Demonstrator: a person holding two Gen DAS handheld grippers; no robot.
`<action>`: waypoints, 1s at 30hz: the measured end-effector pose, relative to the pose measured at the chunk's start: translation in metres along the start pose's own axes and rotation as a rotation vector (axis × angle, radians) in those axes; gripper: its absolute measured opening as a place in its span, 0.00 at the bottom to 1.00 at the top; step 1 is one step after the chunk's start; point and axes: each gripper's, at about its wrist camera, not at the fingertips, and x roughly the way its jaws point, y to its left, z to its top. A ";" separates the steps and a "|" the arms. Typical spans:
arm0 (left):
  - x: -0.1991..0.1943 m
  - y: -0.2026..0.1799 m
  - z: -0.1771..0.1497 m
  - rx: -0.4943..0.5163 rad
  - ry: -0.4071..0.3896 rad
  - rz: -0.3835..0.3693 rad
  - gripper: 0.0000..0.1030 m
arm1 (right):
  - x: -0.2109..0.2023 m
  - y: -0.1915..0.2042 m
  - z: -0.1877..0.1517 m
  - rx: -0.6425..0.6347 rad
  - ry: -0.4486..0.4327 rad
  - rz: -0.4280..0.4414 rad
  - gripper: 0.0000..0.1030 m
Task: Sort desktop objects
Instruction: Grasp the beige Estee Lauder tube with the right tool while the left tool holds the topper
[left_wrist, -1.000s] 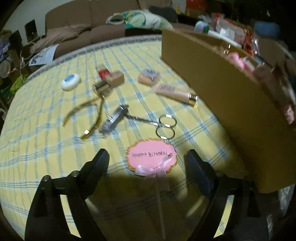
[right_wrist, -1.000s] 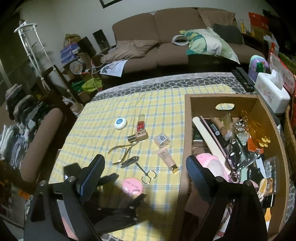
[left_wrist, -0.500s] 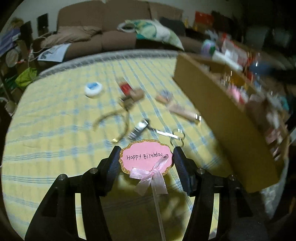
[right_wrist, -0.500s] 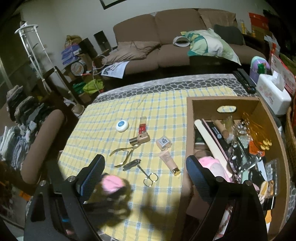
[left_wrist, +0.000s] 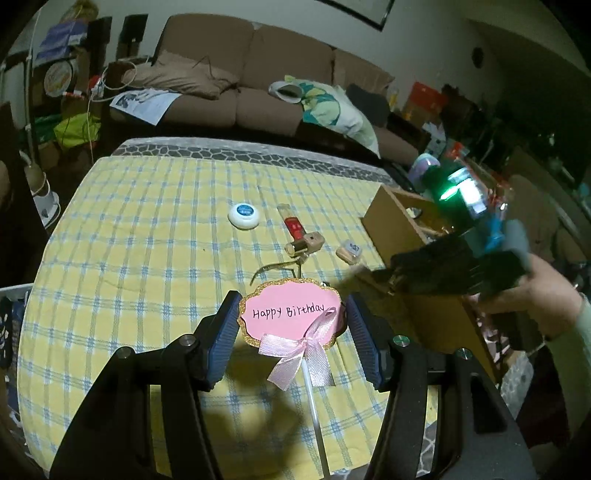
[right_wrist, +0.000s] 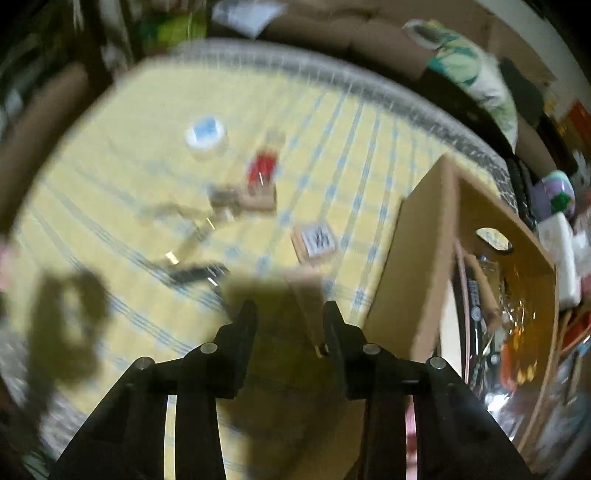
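Note:
My left gripper (left_wrist: 291, 325) is shut on a pink "Happy Birthday" topper (left_wrist: 290, 314) with a ribbon bow and white stick, held above the yellow checked cloth (left_wrist: 147, 258). My right gripper (right_wrist: 290, 325) is low over the cloth, its jaws narrowed around a tan cream tube (right_wrist: 310, 306) that lies between them; the view is blurred and I cannot tell if they grip it. It also shows in the left wrist view (left_wrist: 443, 269) by the cardboard box (left_wrist: 424, 295). A white round tin (left_wrist: 243, 216), red tube (left_wrist: 293, 225), small square box (left_wrist: 349, 251) and gold clippers (left_wrist: 277, 267) lie on the cloth.
The open cardboard box (right_wrist: 417, 266), holding several items, stands at the table's right side. A brown sofa (left_wrist: 258, 81) with a pillow is behind the table. Clutter stands at the left and right of the room.
My left gripper closed on the pink topper and lifted it off the cloth. My right gripper dropped fast towards the tan tube beside the box and its jaws narrowed.

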 end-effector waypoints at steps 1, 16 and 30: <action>-0.001 0.001 0.001 -0.005 -0.003 -0.009 0.53 | 0.015 0.003 0.002 -0.030 0.048 -0.036 0.35; -0.015 0.004 0.005 -0.033 -0.032 -0.063 0.53 | 0.063 0.022 0.006 -0.252 0.207 -0.158 0.35; -0.015 -0.006 0.005 -0.022 -0.039 -0.089 0.53 | 0.056 0.012 0.013 -0.217 0.161 -0.050 0.19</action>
